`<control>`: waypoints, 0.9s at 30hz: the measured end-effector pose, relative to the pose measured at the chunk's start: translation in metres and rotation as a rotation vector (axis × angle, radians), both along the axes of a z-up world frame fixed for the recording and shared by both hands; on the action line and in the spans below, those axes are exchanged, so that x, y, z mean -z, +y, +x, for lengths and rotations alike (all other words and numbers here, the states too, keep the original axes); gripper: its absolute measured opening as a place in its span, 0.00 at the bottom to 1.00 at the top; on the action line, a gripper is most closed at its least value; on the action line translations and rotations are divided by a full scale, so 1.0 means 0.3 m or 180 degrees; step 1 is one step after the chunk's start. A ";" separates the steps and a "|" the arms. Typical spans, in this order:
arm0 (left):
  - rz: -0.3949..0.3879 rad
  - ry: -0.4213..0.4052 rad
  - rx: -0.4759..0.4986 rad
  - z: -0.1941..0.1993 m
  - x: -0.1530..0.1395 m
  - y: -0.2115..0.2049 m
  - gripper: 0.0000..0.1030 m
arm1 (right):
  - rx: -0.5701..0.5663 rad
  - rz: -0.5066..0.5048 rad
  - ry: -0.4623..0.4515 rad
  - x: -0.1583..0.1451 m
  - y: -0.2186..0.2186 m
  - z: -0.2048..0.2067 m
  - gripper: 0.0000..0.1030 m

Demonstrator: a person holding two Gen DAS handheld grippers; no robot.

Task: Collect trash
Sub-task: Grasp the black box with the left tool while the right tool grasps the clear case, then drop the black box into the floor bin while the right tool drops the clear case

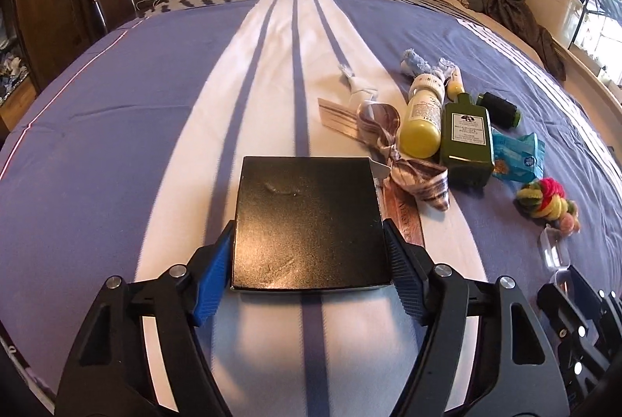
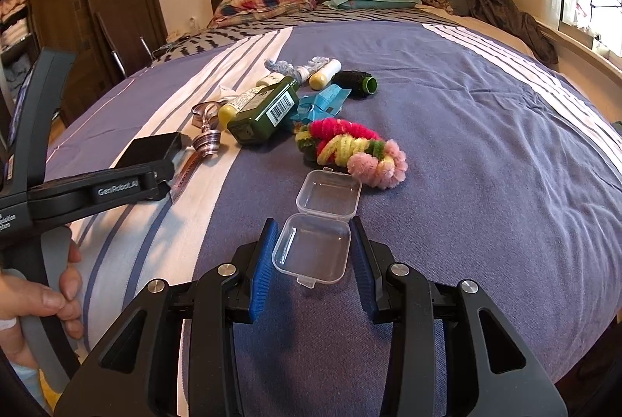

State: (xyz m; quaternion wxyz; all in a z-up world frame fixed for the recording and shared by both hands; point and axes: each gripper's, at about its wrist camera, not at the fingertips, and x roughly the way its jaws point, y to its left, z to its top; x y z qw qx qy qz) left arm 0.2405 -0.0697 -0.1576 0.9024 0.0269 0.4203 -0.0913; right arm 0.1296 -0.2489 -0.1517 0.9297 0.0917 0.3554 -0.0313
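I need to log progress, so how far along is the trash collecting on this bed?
Nothing looks collected yet; no bin or bag shows. In hand: the left gripper brackets the flat black box, and the right gripper brackets the open clear plastic case. Left on the striped bedspread: the dark green bottle, yellow bottle, blue wrapper, pipe-cleaner bundle, ribbon and dark thread spool.

Flat box (image 1: 307, 222) on bed (image 1: 116, 144); bottles (image 1: 447, 125) right behind it (touching each other).
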 end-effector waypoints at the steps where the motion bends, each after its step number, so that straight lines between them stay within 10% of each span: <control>1: -0.0003 -0.0014 0.0000 -0.010 -0.005 0.004 0.67 | 0.0000 0.0003 -0.0010 -0.005 -0.001 -0.008 0.37; 18: -0.0103 -0.0677 0.0210 -0.502 -0.290 0.114 0.67 | -0.0268 0.0067 -0.0432 -0.234 0.033 -0.326 0.37; 27: -0.0087 -0.0449 0.0325 -0.757 -0.172 0.148 0.67 | -0.0482 0.0260 -0.0157 -0.172 0.017 -0.519 0.37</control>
